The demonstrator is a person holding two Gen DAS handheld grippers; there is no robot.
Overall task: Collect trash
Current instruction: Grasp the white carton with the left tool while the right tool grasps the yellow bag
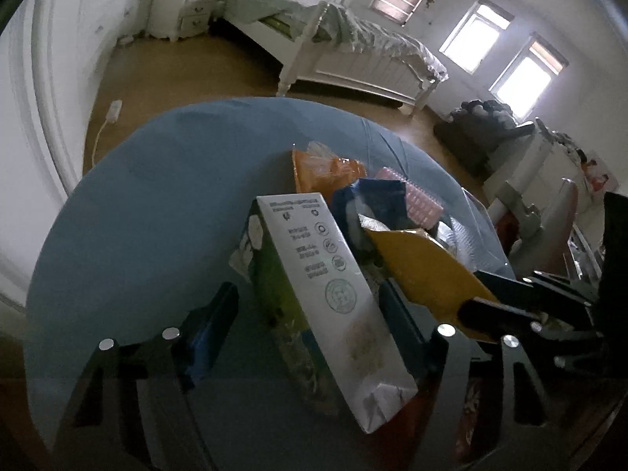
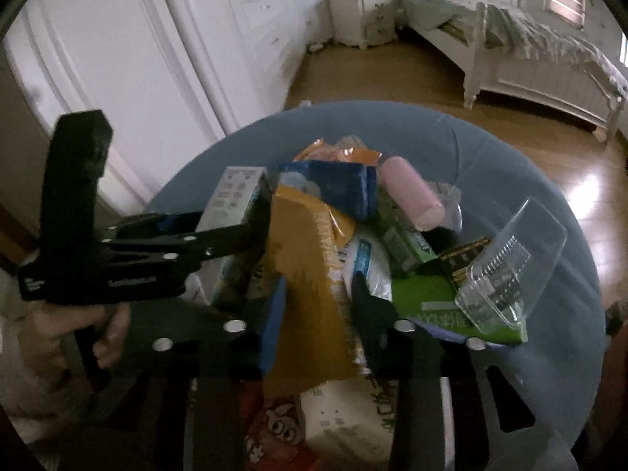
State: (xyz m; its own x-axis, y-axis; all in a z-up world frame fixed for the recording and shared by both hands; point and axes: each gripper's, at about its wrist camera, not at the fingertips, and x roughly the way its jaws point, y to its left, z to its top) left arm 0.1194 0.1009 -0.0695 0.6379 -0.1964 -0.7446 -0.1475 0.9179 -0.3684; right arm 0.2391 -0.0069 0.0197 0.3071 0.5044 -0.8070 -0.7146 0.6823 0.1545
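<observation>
1. The left gripper (image 1: 310,314) has its jaws around a tall white-and-green carton (image 1: 337,294); whether the pads press it, I cannot tell.
2. The right gripper (image 2: 318,306) is clamped on a flat mustard-yellow packet (image 2: 310,294).
3. Both lie in the trash heap on the round blue-covered table (image 1: 137,216).
4. Risk: pulling either could topple the clear plastic clamshell (image 2: 510,271) or the pink cylinder (image 2: 412,200), which rest loosely.
5. Beyond: wooden floor (image 2: 392,74), white bed (image 1: 353,59), white wardrobe doors (image 2: 157,39).
</observation>
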